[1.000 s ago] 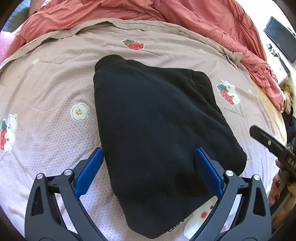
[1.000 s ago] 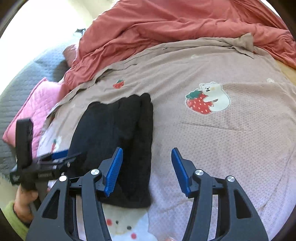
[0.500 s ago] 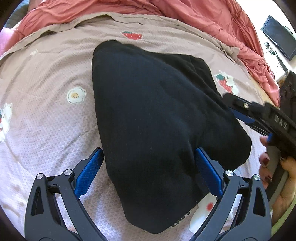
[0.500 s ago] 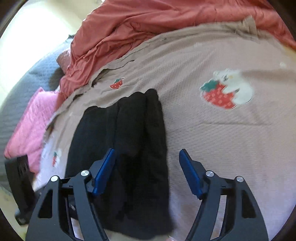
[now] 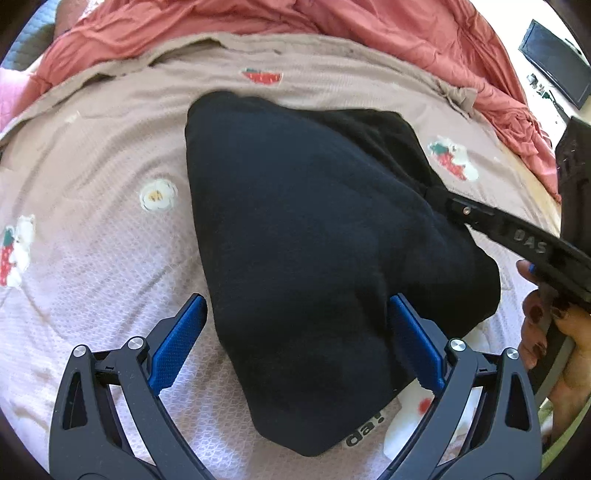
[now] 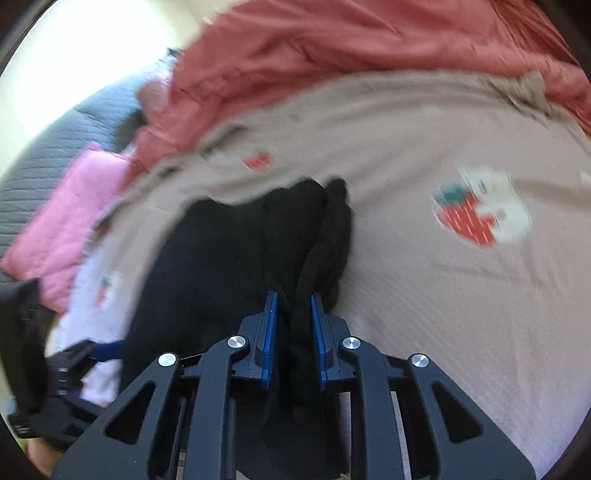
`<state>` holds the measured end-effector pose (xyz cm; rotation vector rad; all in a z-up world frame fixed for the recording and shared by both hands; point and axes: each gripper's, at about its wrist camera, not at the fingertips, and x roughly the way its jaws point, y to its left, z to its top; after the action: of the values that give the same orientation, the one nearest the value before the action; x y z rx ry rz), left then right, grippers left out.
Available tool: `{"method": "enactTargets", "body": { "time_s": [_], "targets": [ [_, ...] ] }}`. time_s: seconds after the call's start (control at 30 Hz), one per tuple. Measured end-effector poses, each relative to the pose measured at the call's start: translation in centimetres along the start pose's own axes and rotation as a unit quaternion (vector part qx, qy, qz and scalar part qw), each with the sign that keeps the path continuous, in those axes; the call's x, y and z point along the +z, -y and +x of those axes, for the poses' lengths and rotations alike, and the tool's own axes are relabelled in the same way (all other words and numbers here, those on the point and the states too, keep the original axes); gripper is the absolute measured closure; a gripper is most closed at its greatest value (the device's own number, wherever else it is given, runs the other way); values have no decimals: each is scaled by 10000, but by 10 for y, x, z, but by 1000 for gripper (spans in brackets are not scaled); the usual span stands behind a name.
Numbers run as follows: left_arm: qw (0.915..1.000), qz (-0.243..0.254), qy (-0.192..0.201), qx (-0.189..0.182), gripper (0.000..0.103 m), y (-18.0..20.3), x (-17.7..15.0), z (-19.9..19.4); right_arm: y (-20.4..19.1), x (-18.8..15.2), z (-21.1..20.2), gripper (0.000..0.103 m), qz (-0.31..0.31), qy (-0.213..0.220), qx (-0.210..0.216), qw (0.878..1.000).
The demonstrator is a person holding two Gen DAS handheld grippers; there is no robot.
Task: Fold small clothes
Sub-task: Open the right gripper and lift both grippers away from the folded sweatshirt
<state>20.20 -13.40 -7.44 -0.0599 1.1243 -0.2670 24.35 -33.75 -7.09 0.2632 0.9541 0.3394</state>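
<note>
A black garment (image 5: 306,229) lies folded on a beige blanket (image 5: 92,221) printed with strawberries. My left gripper (image 5: 295,301) hovers over its near end, open, with one blue pad at each side of the cloth. My right gripper (image 6: 294,299) is at the garment's right edge. Its jaws are closing, and a bunched fold of the black garment (image 6: 221,266) is pinched between the pads. In the left wrist view its black finger (image 5: 491,225) reaches in from the right onto the cloth.
A crumpled coral duvet (image 5: 332,22) is heaped along the far side of the blanket. A pink pillow (image 6: 70,214) and a grey quilted cover (image 6: 44,147) lie to the left. A hand with dark nails (image 5: 543,325) grips the right tool. A dark screen (image 5: 554,66) stands far right.
My right gripper came in over the garment's right edge and closed from wide open onto a fold of it, and the cloth there has bunched up. The left gripper stayed open in place.
</note>
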Motion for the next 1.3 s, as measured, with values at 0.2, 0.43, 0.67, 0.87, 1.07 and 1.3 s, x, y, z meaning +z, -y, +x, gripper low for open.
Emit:
{"method": "enactTargets", "body": {
  "time_s": [0.2,0.43,0.67,0.87,1.07,1.3],
  "targets": [
    [9999,-90,-73,-62,11,-2,-2,6,1,-4,4,87,-129,-53,-256,9996],
    [9999,-74,-64,-36,11,-2,-1,2,7,-3,-4,68,135,-6,-202,9997],
    [9999,-136,-43,-46,11,-3,-2,-2,1,-2,-15,49,44,125,-232,9996],
    [9998,-203,-25,21,10,-5,-4,-8,-6,-2,-26,22,-126,344,-390,9986],
    [9994,-331,38,98,10,-11,-5,-20,-2,-2,-49,6,120,723,-237,9970],
    [9987,-429,257,119,10,-17,-9,-43,-11,-8,-85,5,13,1389,-241,9900]
  ]
}}
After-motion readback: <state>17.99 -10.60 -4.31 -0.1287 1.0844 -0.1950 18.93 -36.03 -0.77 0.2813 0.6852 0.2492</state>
